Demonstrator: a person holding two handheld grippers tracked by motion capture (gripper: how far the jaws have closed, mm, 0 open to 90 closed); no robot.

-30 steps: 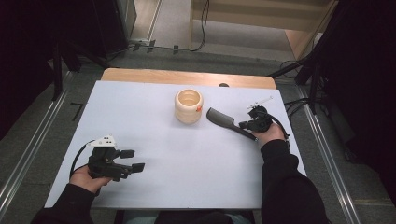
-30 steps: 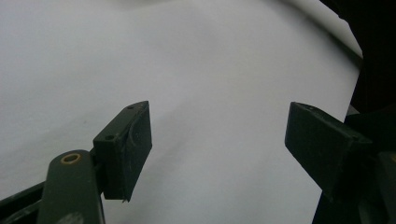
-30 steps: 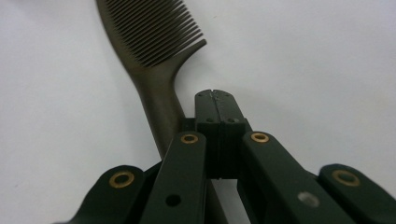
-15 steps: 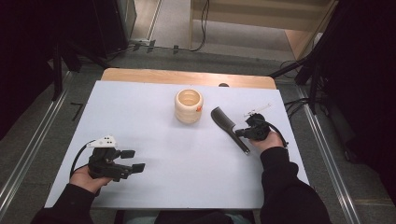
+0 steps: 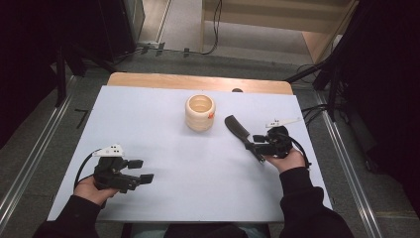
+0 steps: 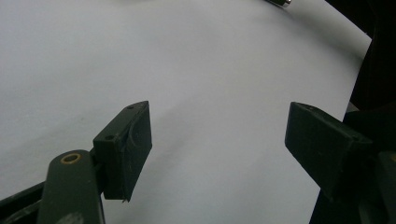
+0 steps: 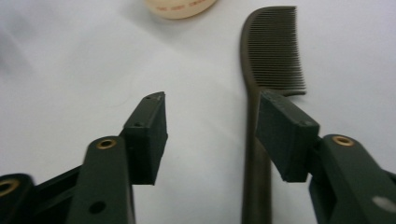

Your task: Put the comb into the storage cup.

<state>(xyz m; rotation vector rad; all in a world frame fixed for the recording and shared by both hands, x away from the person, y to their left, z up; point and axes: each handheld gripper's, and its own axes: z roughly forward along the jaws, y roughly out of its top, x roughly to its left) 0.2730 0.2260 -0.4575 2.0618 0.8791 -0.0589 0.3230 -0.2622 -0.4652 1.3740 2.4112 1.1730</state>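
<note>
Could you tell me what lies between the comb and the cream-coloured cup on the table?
Nothing: in the high view, only bare white table separates the comb from the cup. The right gripper view shows the same gap.

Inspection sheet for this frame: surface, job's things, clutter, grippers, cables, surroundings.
Surface: white table top, wooden strip at far edge.
Job's things: dark comb flat on the table, handle toward right gripper; cream ribbed cup upright beside it, apart.
Clutter: nothing seen.
Grippers: right gripper open, one jaw over the comb's handle, nothing clamped; left gripper open over bare table.
Cables: one trails from each gripper; more on the floor.
Surroundings: dark stands, metal rails, grey floor.
</note>
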